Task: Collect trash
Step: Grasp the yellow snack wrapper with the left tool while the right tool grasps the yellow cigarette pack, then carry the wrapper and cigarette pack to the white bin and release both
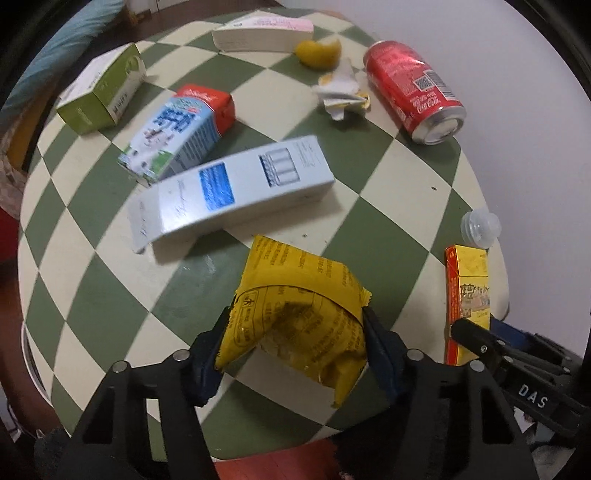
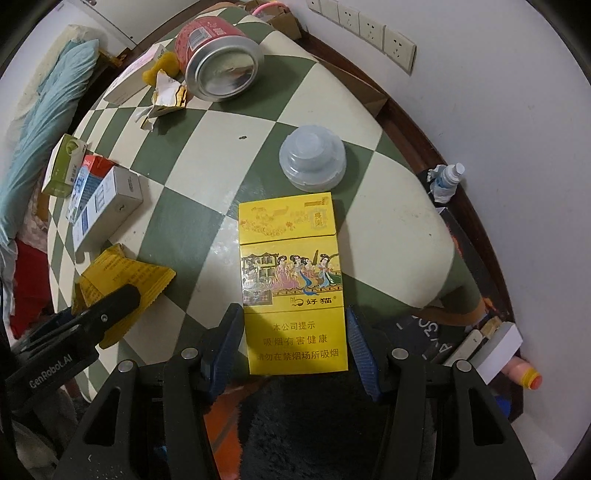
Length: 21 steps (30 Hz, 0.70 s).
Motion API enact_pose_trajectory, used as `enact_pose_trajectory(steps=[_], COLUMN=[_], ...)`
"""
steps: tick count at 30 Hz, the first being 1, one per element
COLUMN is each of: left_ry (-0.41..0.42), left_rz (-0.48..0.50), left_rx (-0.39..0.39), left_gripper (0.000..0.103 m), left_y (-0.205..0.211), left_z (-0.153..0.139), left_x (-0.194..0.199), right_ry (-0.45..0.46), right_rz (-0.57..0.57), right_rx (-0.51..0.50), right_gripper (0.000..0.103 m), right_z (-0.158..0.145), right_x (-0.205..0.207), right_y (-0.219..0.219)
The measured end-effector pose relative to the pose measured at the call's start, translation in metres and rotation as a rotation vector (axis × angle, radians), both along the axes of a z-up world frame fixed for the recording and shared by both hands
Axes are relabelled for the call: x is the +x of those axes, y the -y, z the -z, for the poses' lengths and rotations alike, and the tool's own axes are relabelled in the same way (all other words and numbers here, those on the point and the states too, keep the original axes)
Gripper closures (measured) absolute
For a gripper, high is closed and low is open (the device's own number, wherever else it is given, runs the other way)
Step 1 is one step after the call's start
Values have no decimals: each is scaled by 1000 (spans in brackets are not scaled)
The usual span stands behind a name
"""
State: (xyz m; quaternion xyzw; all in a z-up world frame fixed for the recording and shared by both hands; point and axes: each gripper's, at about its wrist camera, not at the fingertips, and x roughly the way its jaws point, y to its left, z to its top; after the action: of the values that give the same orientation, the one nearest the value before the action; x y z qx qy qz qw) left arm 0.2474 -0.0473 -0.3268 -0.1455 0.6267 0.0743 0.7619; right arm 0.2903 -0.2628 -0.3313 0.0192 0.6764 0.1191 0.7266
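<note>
A crumpled yellow wrapper is pinched between the blue pads of the left hand-held gripper at the near edge of the bench, buckled up into an arch. A yellow cigarette pack is framed by the right hand-held gripper, fingers spread wide with the pack lying flat between them; real contact can't be made out. Just past the pack sits a clear plastic lid. Further out, a tipped Coca-Cola can, torn paper scraps, a milk carton, a pale blue box and a green box are scattered about. The bench top is rounded, checkered green and cream, pushed against a white wall with a row of sockets.
</note>
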Motion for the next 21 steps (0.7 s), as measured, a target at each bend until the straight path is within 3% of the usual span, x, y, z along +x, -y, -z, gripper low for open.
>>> enact_pose_trajectory(steps=[9,12,15,21], left_ry=[20,24,30,53], left_rz=[-19,-26,-27,-34], left_rx=[33,28,45,75], left_gripper=[47,50,50,52], left_y=[-16,-29,-30,-25], left_z=[-7,-14,-18,-37], left_x=[-11,-25,-29,-35], right_ry=[67,99,132,144], right_rz=[-43,-38,-55,-80], right_rx=[-136,-172,-217,-175], right_gripper=[33,35,44,45], right_z=[7,7,6,1], right_x=[10,9,6,3], right_y=[-31,-39,-46,-45])
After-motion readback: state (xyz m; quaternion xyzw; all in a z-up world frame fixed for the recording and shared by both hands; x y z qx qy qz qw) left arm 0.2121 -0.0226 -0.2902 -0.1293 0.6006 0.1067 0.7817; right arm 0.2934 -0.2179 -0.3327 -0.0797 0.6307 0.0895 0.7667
